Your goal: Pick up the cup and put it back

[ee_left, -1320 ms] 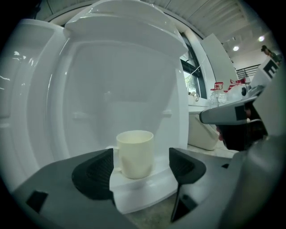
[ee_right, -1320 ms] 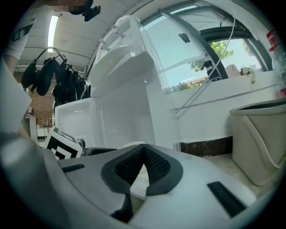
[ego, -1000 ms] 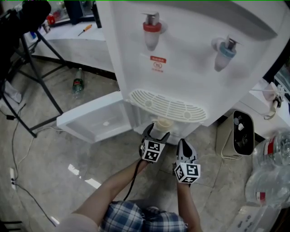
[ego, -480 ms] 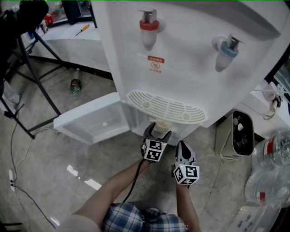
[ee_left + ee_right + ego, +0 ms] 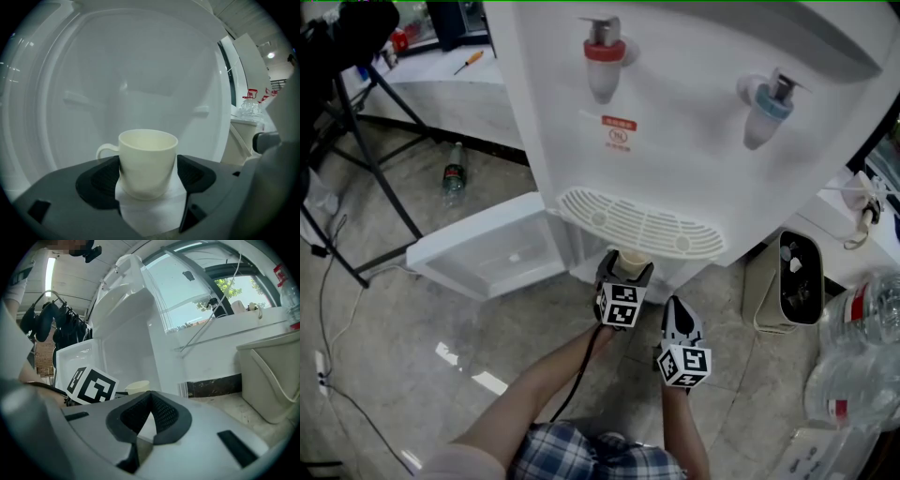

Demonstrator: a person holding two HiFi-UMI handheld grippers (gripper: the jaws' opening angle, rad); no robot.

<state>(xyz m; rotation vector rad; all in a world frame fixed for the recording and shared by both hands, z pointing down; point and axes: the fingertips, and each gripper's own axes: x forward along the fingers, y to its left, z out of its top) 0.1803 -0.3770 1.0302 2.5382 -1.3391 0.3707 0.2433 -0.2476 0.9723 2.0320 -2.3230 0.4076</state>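
A cream cup (image 5: 147,159) with its handle to the left stands upright between my left gripper's (image 5: 149,174) black pads, which press on both of its sides. In the head view the cup (image 5: 631,257) shows just below the drip tray (image 5: 642,225) of a white water dispenser (image 5: 694,122), at the mouth of its lower compartment, with the left gripper (image 5: 624,269) shut on it. My right gripper (image 5: 677,309) hangs a little to the right and nearer to me, jaws shut on nothing. In the right gripper view its jaws (image 5: 150,401) meet, and the cup's rim (image 5: 137,387) peeks behind them.
The dispenser's lower door (image 5: 487,248) hangs open to the left. A bottle (image 5: 452,174) lies on the floor beside a black tripod (image 5: 356,131). A white bin (image 5: 792,281) and large water jugs (image 5: 862,347) stand at the right.
The left gripper's jaws, spread around the cup before, have shut on it. The right gripper has barely shifted.
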